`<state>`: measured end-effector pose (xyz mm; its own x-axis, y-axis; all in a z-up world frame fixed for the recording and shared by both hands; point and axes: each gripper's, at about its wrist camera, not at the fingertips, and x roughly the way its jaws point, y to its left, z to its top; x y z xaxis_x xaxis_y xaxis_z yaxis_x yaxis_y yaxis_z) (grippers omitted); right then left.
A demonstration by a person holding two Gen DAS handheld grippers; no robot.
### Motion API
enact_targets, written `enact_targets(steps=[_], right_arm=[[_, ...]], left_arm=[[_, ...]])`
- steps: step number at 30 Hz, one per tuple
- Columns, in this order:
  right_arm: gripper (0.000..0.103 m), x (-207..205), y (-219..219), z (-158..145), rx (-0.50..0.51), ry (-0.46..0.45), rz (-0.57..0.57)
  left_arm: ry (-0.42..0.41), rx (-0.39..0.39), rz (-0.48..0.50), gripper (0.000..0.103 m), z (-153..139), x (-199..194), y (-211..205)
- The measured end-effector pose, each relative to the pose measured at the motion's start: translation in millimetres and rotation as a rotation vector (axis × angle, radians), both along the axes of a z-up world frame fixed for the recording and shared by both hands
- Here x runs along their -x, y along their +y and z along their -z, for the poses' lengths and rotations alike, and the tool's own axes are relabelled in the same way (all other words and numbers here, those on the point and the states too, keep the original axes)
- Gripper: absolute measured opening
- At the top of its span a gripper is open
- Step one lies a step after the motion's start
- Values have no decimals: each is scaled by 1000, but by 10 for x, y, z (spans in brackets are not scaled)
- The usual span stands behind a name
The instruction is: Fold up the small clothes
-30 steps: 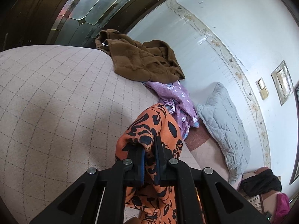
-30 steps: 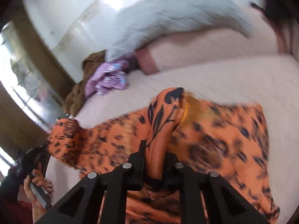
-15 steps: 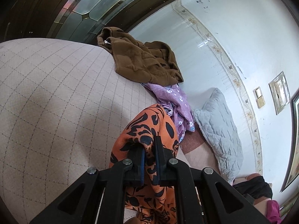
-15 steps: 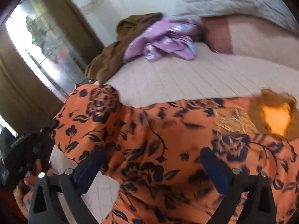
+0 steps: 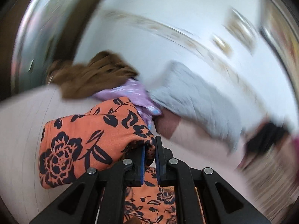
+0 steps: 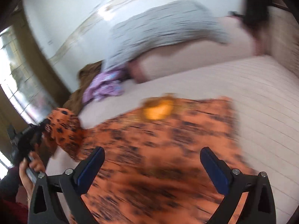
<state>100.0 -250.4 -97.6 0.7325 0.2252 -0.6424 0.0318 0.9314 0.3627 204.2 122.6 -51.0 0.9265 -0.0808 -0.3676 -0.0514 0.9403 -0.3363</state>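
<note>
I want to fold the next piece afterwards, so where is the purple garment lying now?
The purple garment lies at the far left of the bed in the right wrist view, between the brown garment and the grey pillow, beyond the orange floral garment.

The orange floral garment (image 5: 89,141) is thin matt cloth, the grey pillow (image 5: 196,102) quilted fabric, the brown garment (image 5: 89,78) fuzzy cloth, and the left gripper (image 5: 149,160) matt black plastic with shiny metal pins.
</note>
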Motion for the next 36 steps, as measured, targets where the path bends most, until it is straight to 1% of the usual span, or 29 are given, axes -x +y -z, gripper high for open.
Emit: enact_targets(steps=[1,2,3,4,5,6,7,8,9,10,12,14,15,17,18,20,21,23,24,25,26,27,28,29,30,33,34,36], right_arm=[[103,95,-148,8,10,7,26],[103,243,-316,43,25,13,57],[103,321,-418,60,32,17,80],[103,394,-515,75,33,19,96],[103,453,-627,88,29,18,115],[103,518,-739,90,22,12,136],[103,548,-808,86,17,7,149],[103,573,-877,71,10,0,159],[103,604,-938,54,4,-11,167],[103,617,-976,38,4,-19,171],[103,612,-1002,-2,14,-40,170],[103,556,-955,-46,33,-65,164],[103,512,-919,-56,41,-76,160],[103,358,-778,-40,55,-86,136],[103,272,-678,-13,63,-86,120],[103,79,-463,25,85,-94,68],[103,-51,-293,42,126,-101,32],[103,-275,194,71,314,-142,-66],[103,-371,501,100,451,-177,-125],[103,-419,717,122,542,-210,-171],[102,-464,985,157,650,-260,-223],[102,-491,1175,192,723,-295,-252],[102,-520,1325,227,775,-319,-274],[102,-561,1458,262,812,-331,-297],[101,-620,1590,305,825,-323,-339],[101,-704,1825,344,744,-284,-460],[102,-703,1915,366,736,-290,-485],[102,-722,2097,438,768,-299,-510]], left_arm=[[-3,-103,28,7,7,-32,-315],[3,-265,79,8,78,-69,-796],[18,-406,136,12,210,-88,-1218],[34,-506,190,28,358,-82,-1539],[58,-584,241,57,526,-62,-1822],[102,-639,304,74,738,-23,-2099],[150,-640,374,87,955,50,-2333],[176,-609,422,92,1072,113,-2444],[199,-581,449,97,1136,149,-2495],[249,-512,494,103,1223,197,-2545],[304,-415,532,103,1268,251,-2520],[312,-331,531,103,1204,307,-2382],[310,-286,522,103,1137,341,-2265],[295,-161,476,103,911,372,-1871],[289,-125,459,103,841,383,-1734],[263,-42,352,103,623,368,-1204],[243,-13,299,103,541,367,-963],[214,30,201,103,438,340,-566],[189,60,124,103,388,351,-285],[168,81,67,103,370,334,-109],[158,92,31,103,368,335,-10],[150,104,-11,103,374,348,126],[148,115,-51,103,404,360,259],[149,121,-67,103,425,343,305],[156,128,-82,103,464,335,356],[173,105,-119,103,516,305,456],[172,98,-129,103,516,303,481],[166,115,-123,103,520,322,489]])
